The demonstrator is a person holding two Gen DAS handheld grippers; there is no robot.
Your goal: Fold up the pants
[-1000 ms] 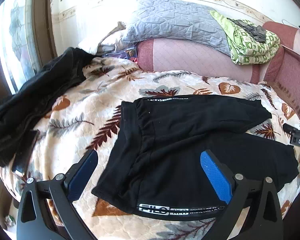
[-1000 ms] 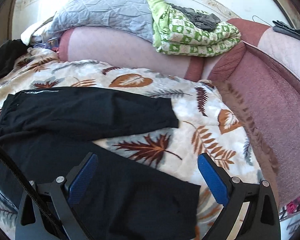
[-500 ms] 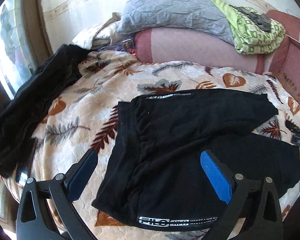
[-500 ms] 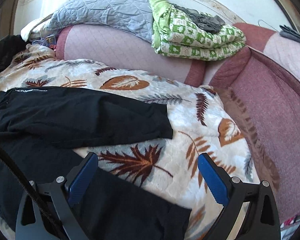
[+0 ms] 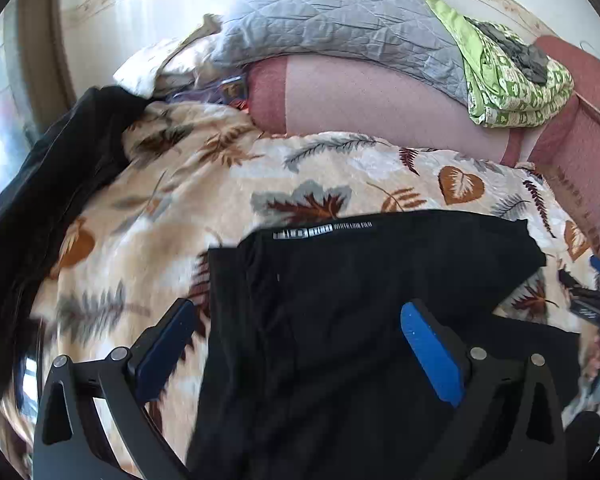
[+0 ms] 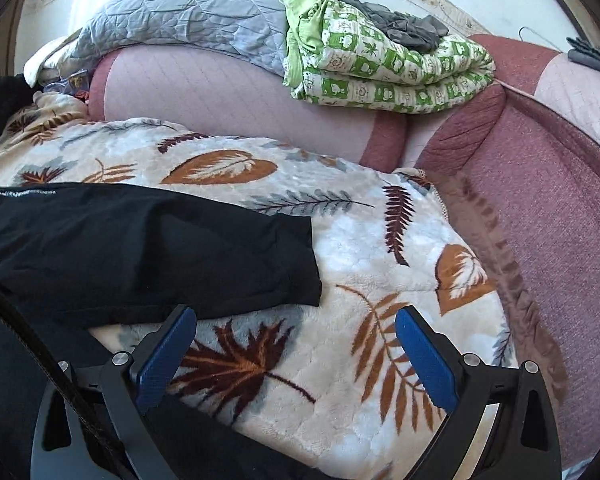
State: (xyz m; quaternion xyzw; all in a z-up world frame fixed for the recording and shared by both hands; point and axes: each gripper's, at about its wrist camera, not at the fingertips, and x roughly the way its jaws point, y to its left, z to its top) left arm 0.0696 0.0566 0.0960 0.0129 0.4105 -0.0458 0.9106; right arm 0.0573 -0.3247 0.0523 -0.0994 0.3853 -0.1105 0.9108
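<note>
Pants (image 5: pixel 360 300), black, lie spread on leaf-print blanket (image 5: pixel 204 184); left tool (image 5: pixel 296 332) and right tool (image 6: pixel 296 336) released.

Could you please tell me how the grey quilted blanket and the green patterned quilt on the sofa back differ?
The grey quilted blanket is one plain colour; the green patterned quilt shows green and cream checks. The grey blanket drapes loosely along the pink sofa back; the green quilt is folded into a thick stack. A dark grey cloth lies on the green quilt; nothing lies on the grey blanket. Both rest on the sofa back, touching.
</note>
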